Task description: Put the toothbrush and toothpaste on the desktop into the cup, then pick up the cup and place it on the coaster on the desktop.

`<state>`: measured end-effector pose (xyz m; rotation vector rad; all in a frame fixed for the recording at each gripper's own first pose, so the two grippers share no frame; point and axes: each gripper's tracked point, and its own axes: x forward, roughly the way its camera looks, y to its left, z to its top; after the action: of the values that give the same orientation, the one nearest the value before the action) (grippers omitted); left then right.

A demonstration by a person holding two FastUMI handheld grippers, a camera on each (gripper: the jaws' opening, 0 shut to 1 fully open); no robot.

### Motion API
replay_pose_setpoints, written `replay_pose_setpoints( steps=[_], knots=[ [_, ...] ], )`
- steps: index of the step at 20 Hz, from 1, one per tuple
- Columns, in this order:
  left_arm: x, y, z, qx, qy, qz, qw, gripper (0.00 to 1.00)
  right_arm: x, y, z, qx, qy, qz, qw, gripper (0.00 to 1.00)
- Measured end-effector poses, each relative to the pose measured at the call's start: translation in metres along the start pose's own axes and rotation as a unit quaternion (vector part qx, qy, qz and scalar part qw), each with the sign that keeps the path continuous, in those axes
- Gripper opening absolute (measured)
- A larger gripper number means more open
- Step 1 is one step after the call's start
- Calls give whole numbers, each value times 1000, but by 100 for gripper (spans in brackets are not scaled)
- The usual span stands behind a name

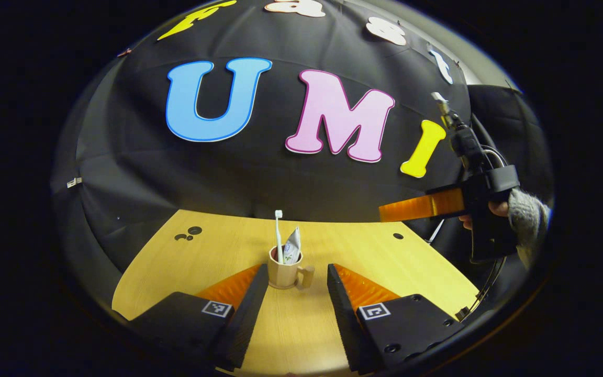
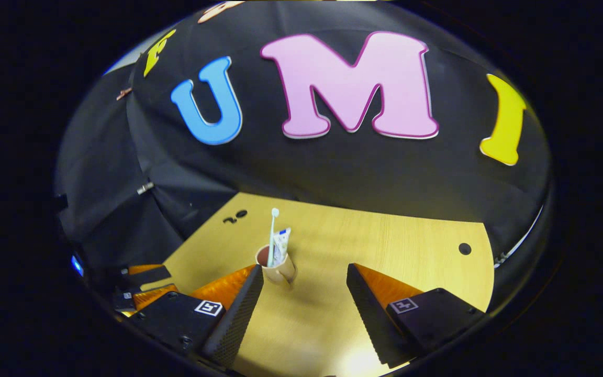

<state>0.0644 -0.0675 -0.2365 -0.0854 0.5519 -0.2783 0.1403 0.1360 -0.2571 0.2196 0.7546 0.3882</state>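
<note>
Toothbrush and toothpaste stand upright in the cup on the wooden desk, its handle toward your right in the left gripper view. Your left gripper hangs just short of the cup, fingers spread apart around nothing. Your right gripper is also spread wide and empty, the cup beyond its left finger.

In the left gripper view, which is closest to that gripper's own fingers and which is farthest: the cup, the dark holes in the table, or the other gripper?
1. The cup, on the table just ahead between the open fingers of the left gripper.
2. The dark holes, farther back on the left of the table.
3. The right gripper, held up at the right beyond the table's edge; its order against the holes is hard to call.
</note>
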Motion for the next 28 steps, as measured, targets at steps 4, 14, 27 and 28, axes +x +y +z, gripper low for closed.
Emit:
replay_pose_setpoints(
  steps=[4, 14, 27, 28],
  knots=[
    [-7, -11, 15, 14, -14, -8, 1000, 74, -48, -4, 24, 76, -82, -2, 994, 98],
    [-19, -32, 53, 75, -72, -4, 995, 89, -114, -13, 7, -32, -132, -55, 989, 98],
    [-16, -52, 64, 89, -85, -14, 992, 93, -120, -18, 7, -25, -136, -58, 989, 98],
    [-16, -51, 65, 89, -85, -14, 992, 93, -120, -16, 6, -26, -135, -57, 989, 98]
  ],
)
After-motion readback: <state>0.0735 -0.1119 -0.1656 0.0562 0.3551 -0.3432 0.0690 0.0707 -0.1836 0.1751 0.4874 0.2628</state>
